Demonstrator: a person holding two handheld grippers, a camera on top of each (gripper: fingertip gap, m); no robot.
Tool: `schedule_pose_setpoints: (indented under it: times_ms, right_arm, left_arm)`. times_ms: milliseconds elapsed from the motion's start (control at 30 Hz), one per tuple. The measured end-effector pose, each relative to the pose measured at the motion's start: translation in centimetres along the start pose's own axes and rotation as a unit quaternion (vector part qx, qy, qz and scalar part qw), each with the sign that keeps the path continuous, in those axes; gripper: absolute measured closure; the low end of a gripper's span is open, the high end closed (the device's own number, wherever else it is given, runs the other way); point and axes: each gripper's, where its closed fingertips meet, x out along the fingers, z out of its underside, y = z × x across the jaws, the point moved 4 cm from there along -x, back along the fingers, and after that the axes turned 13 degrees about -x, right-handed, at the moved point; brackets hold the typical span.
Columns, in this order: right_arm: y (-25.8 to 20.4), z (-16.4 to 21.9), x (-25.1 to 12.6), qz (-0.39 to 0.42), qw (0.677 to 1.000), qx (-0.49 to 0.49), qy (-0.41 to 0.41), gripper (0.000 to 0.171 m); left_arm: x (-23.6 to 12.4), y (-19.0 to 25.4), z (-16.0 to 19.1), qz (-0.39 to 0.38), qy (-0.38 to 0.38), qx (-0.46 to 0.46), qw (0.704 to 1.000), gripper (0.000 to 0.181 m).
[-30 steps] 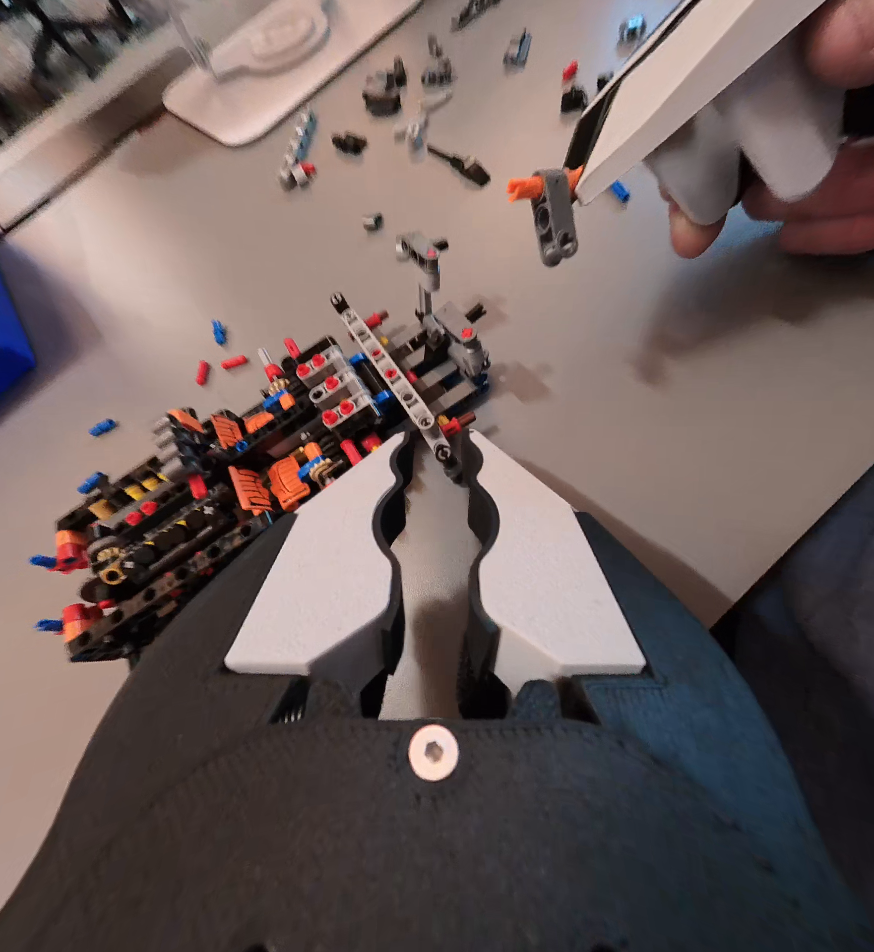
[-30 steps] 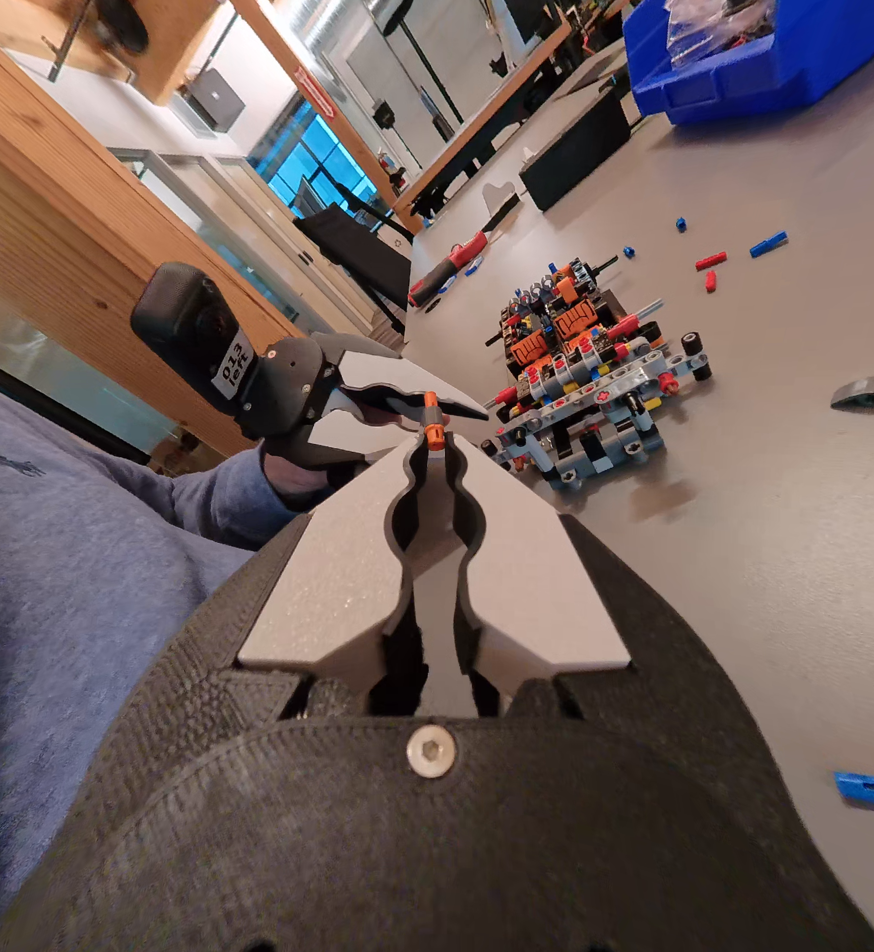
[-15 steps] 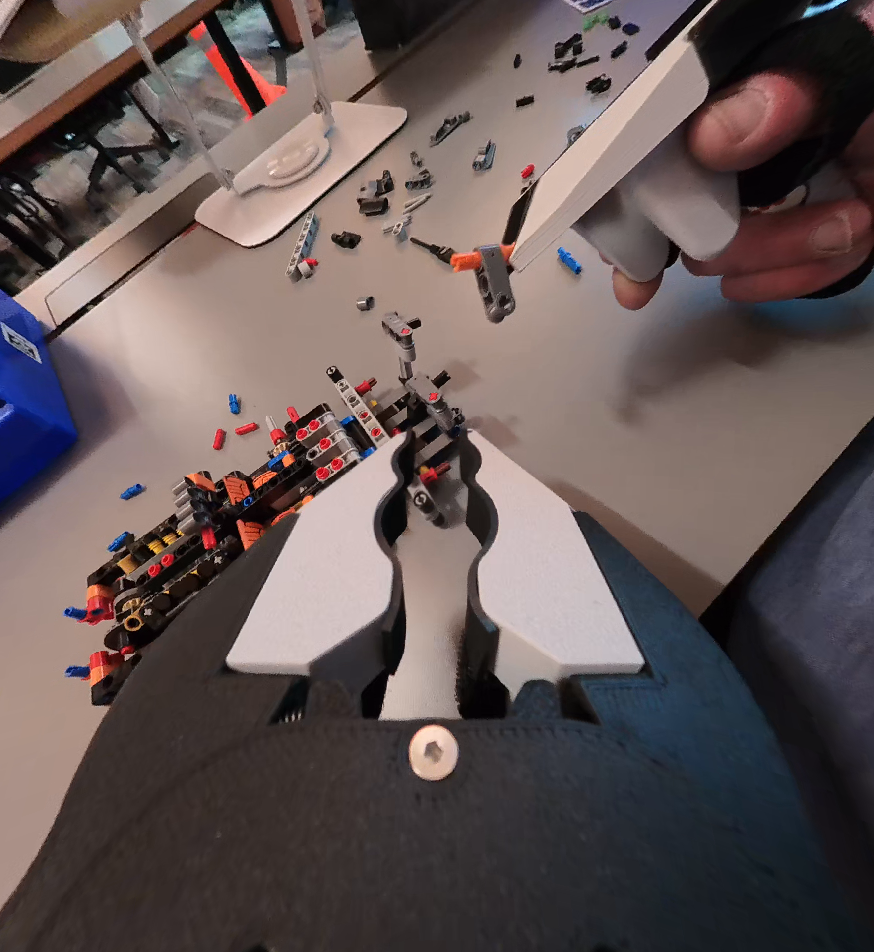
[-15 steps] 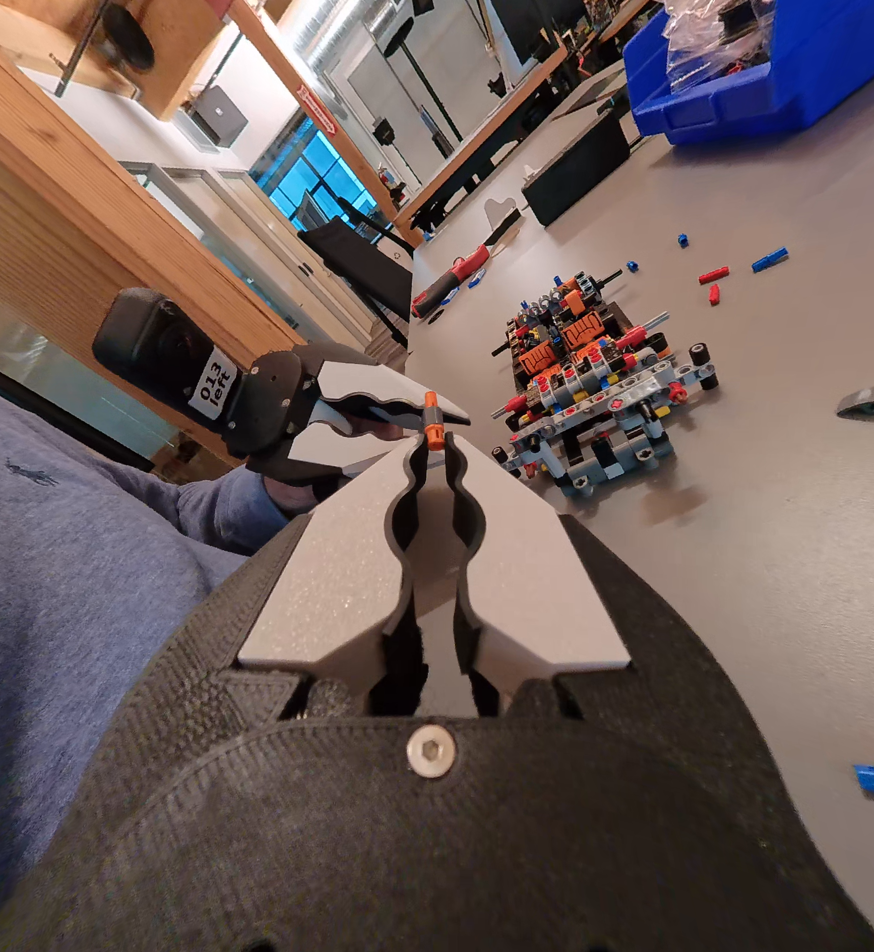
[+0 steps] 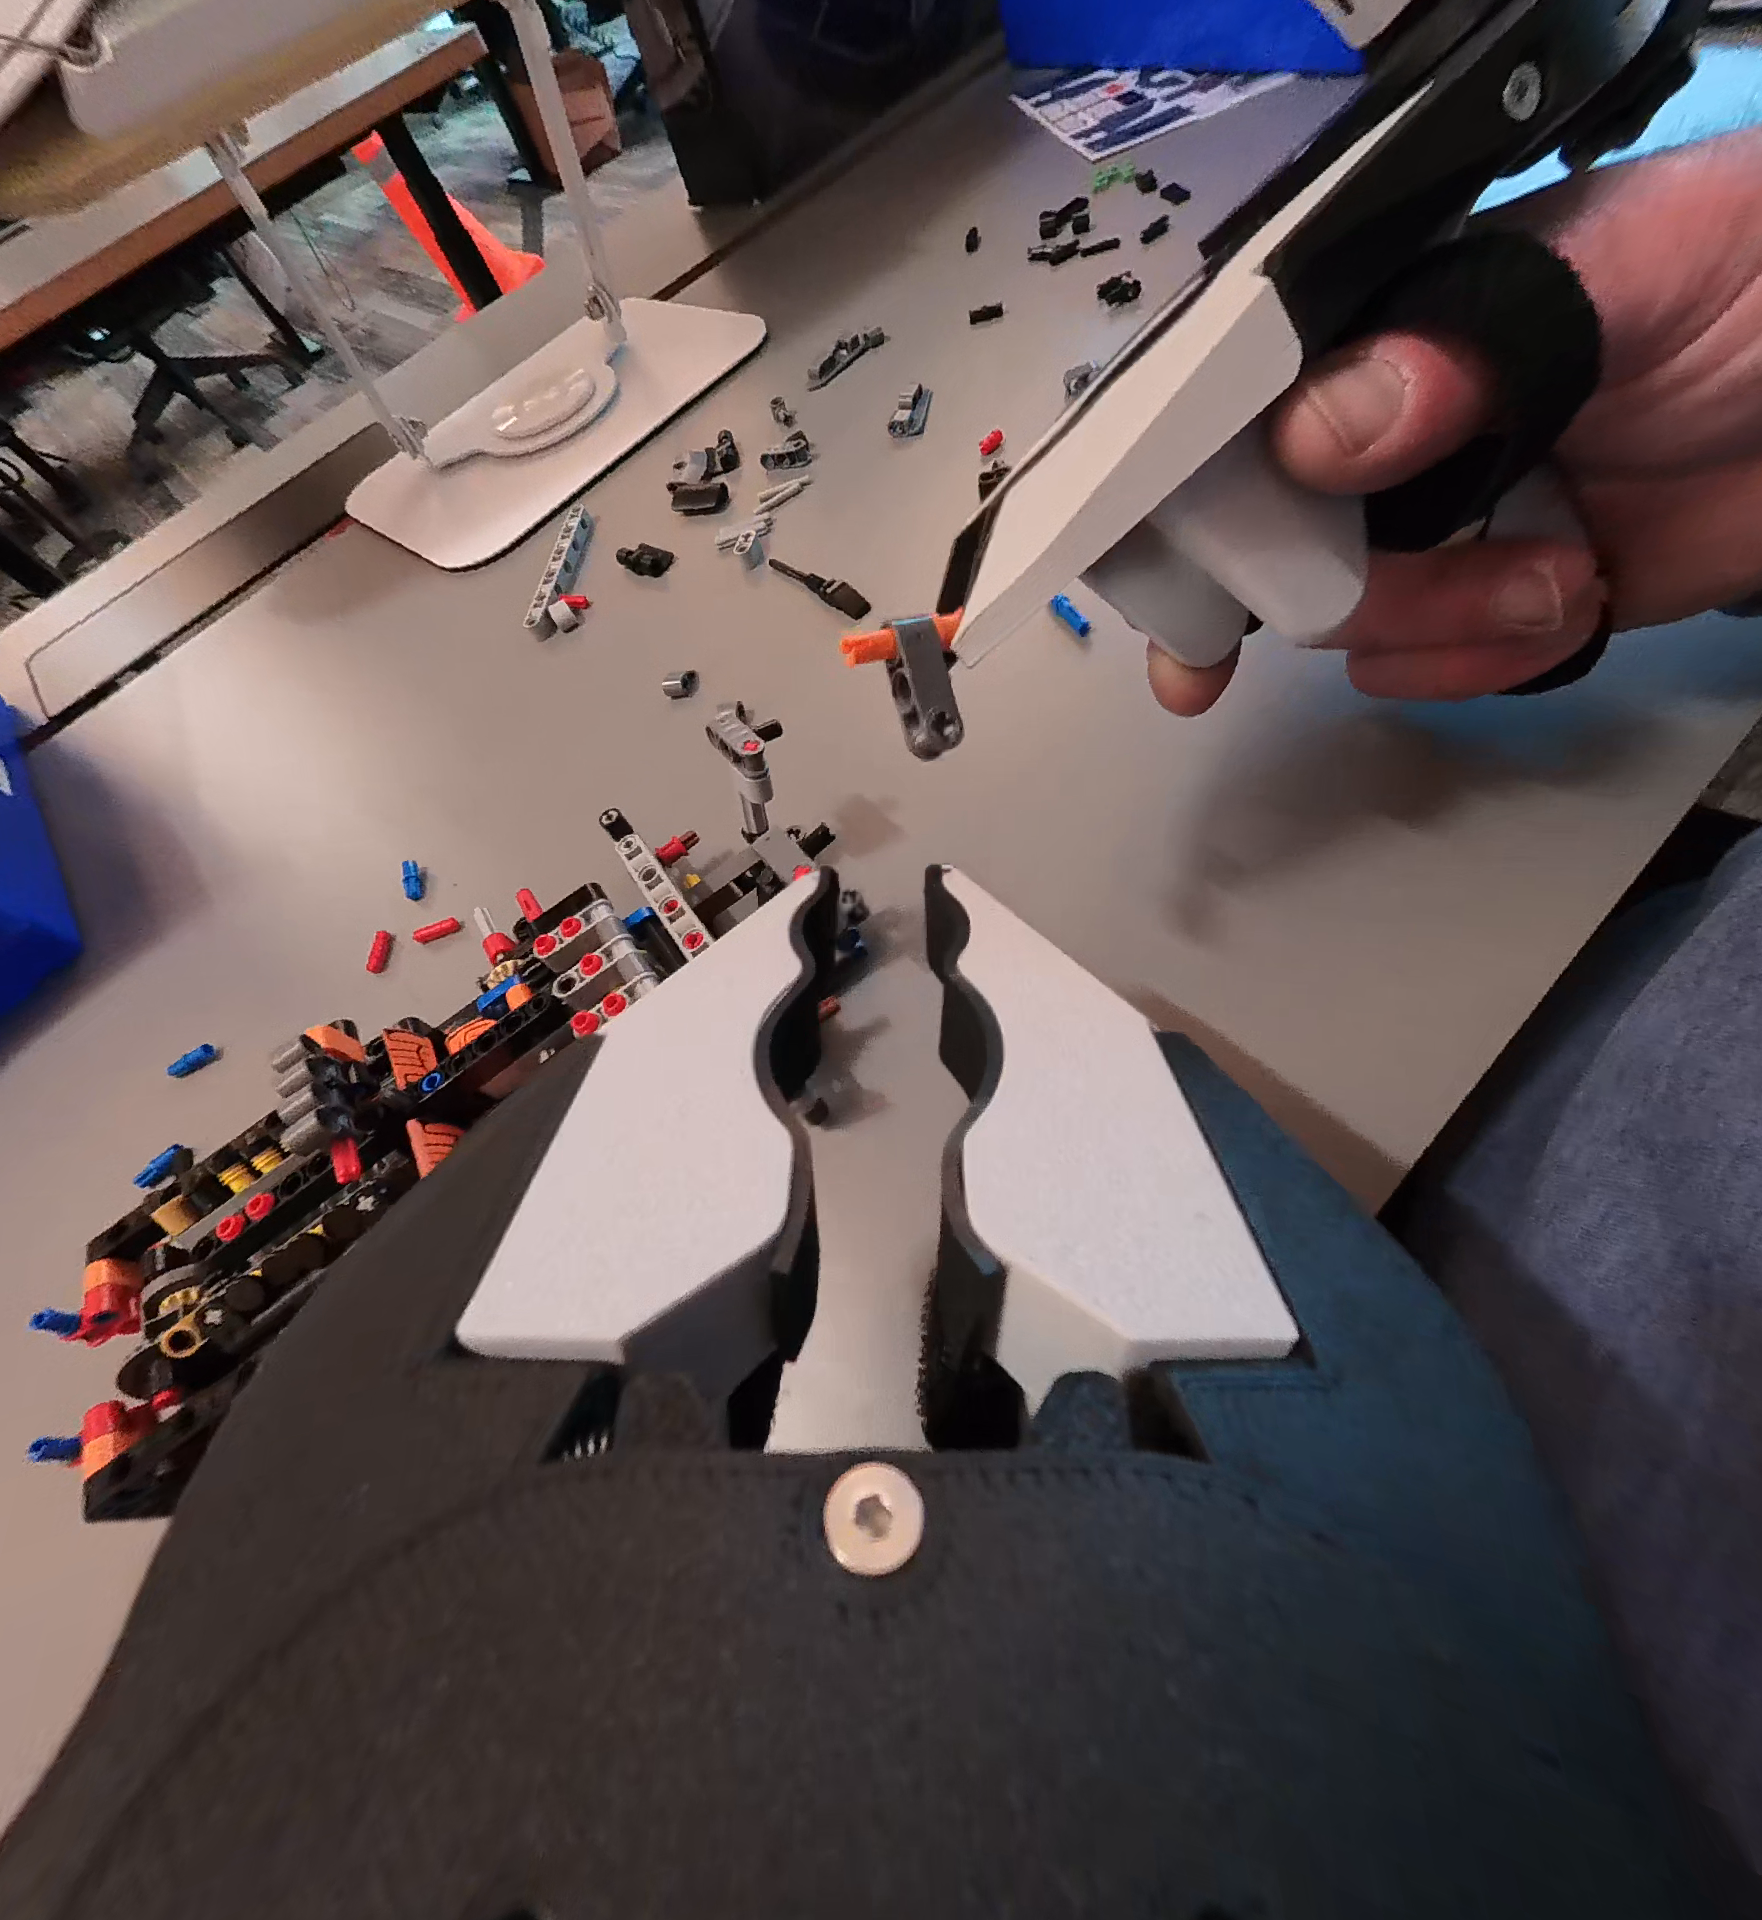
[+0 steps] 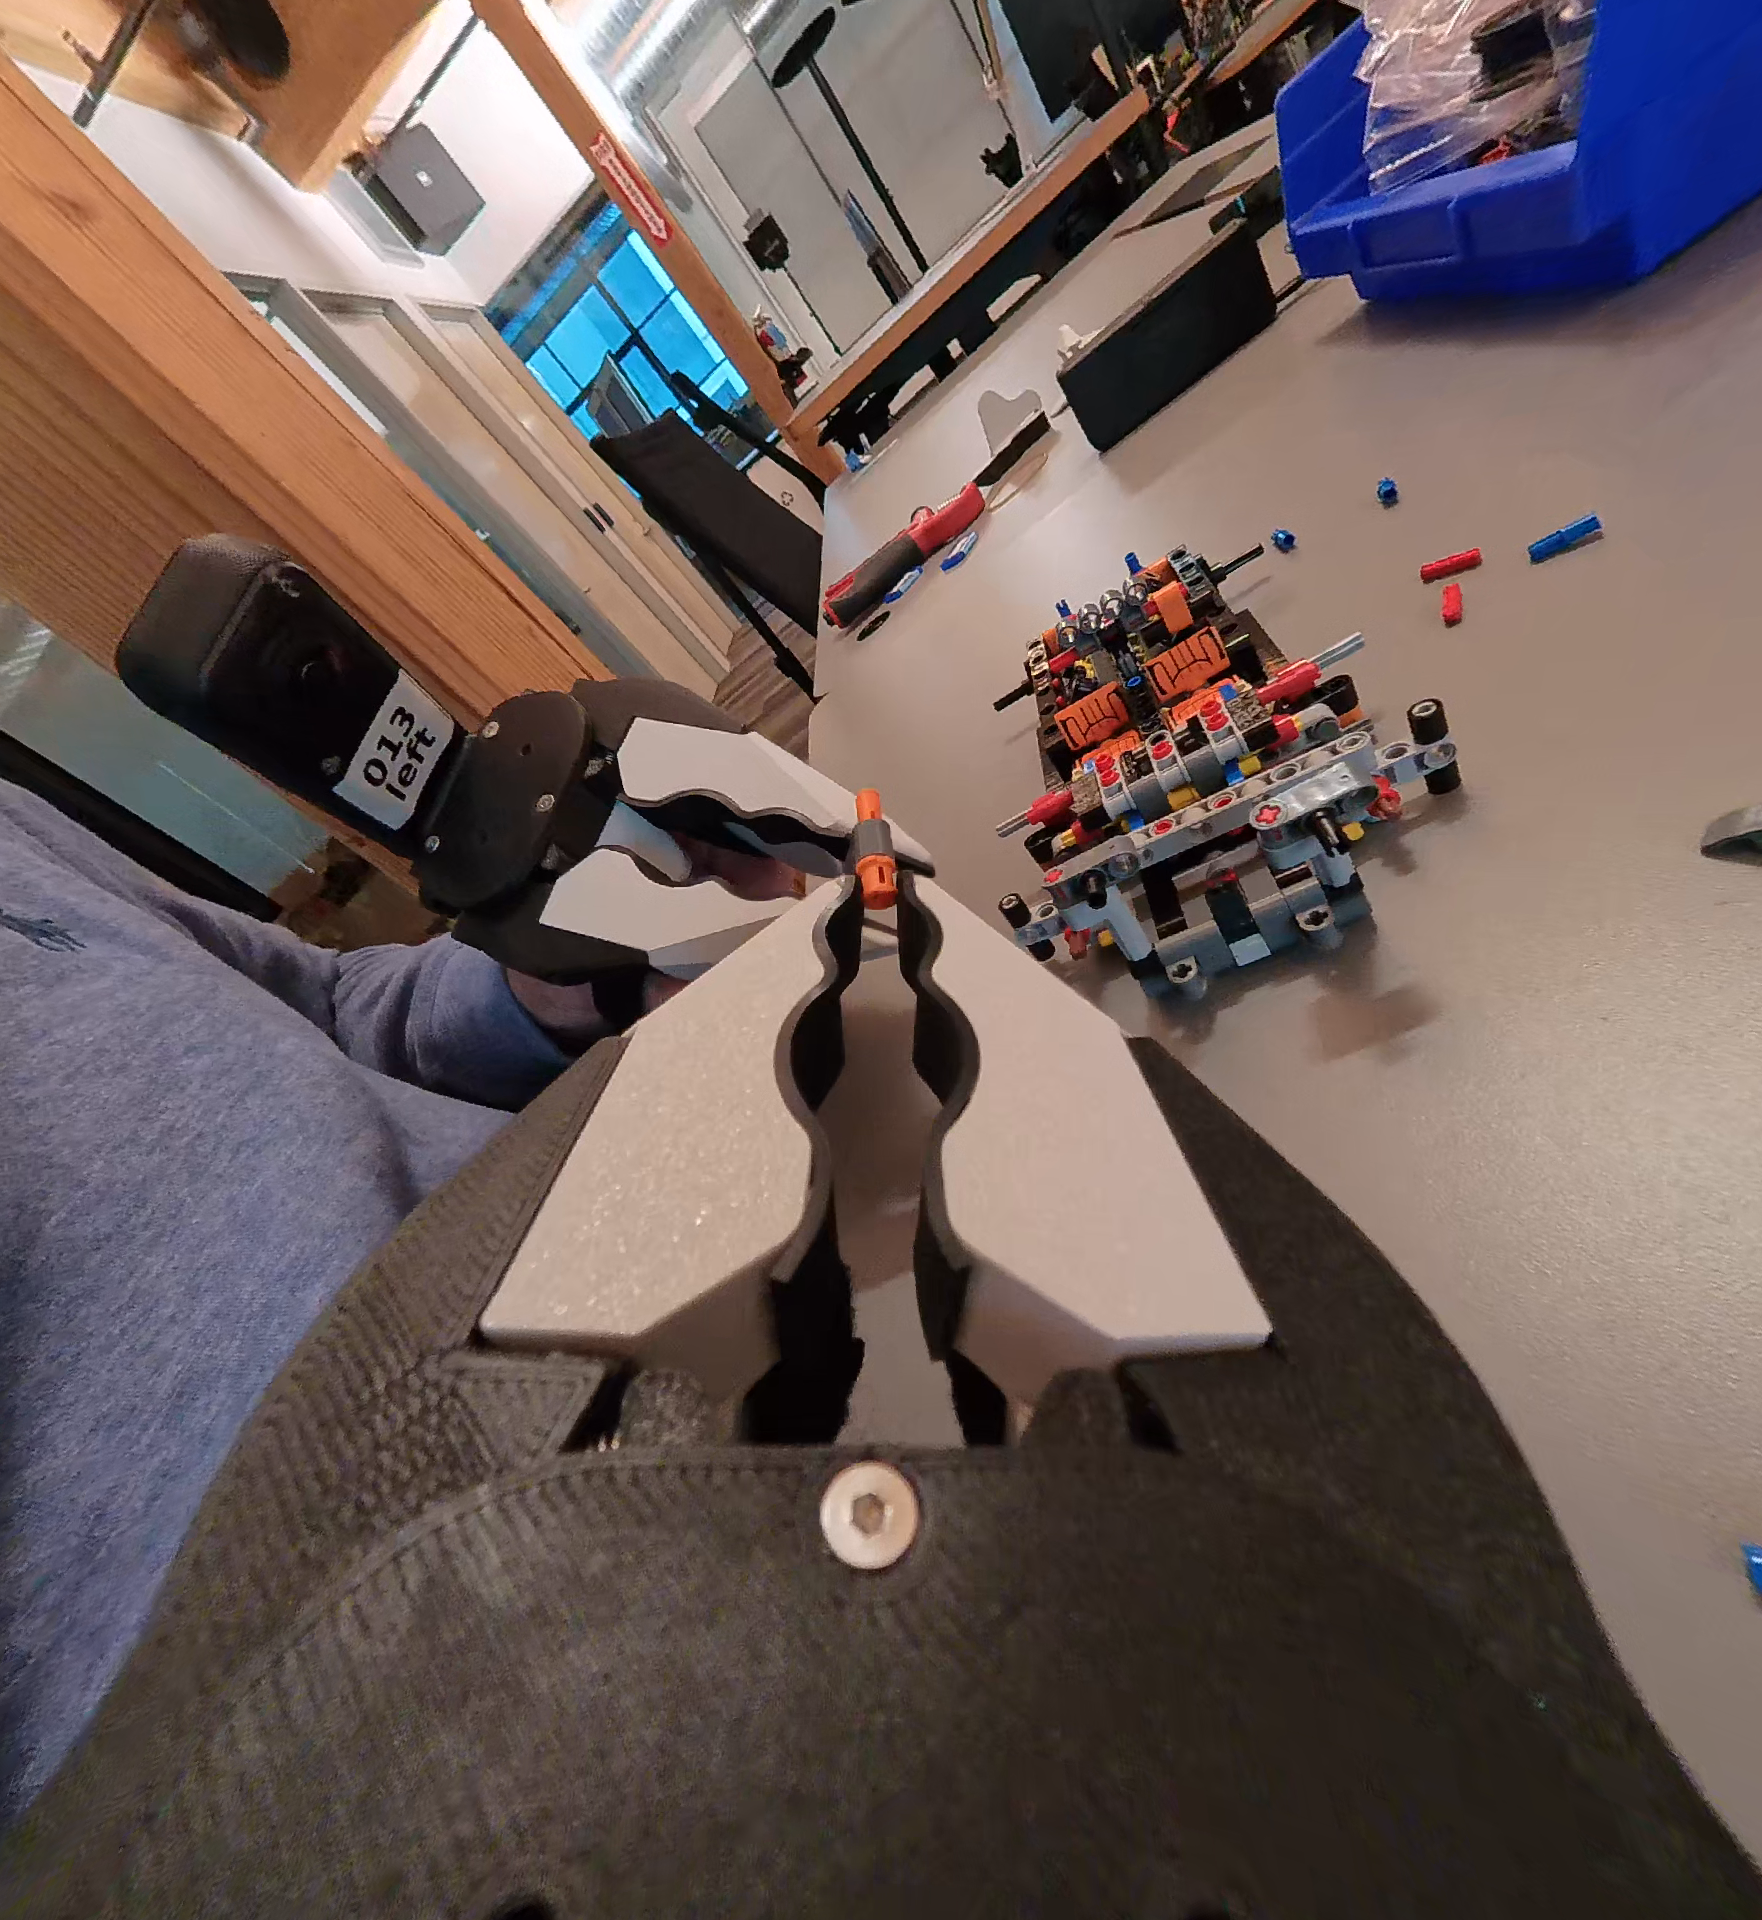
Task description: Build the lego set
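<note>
Grey tabletop (image 5: 1116, 935), loose parts scattered. Chassis build (image 6: 1199, 790) rests there. Right gripper (image 6: 875, 883) pinches orange pin with grey connector (image 5: 921, 698) aloft; thin grip, may twist out. Left gripper (image 5: 877, 894) parted, empty.

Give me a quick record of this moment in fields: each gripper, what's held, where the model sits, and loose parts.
left gripper: open, empty, above the near end of the model
right gripper: shut on orange pin
orange pin: pushed through a grey connector, in the air over the table
model: on the grey table, untouched by either gripper
loose parts: red and blue pins beside the model; grey and black pieces farther back
blue bin: at the far end of the table
</note>
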Motion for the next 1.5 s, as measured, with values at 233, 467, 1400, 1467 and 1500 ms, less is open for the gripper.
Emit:
schedule_pose_setpoints:
  times_ms: [233, 467, 1400, 1467, 1500]
  right_arm:
    - [-0.4, -0.3, 0.0, -0.02, 1.0, 0.008, 0.019, 0.167]
    - [-0.7, -0.5, -0.1, -0.044, 0.998, 0.017, 0.038, 0.167]
    - [0.8, 3.3, 1.8, 0.105, 0.965, -0.178, -0.162, 0.167]
    - [0.9, 3.4, 2.0, 0.11, 0.961, -0.187, -0.169, 0.167]
    - [0.9, 3.5, 2.1, 0.113, 0.96, -0.19, -0.173, 0.167]
  left_arm:
    - [0.0, 0.9, -0.9, 0.017, 0.025, -0.012, 0.999, 0.165]
    - [-0.2, 1.2, -1.6, 0.014, 0.042, -0.004, 0.999, 0.165]
    - [-1.0, -2.4, 3.0, -0.068, -0.068, -0.024, 0.995, 0.17]
    - [-0.4, -2.8, 4.0, -0.067, -0.097, -0.039, 0.992, 0.166]
    - [-0.1, -2.9, 4.3, -0.067, -0.106, -0.044, 0.991, 0.165]
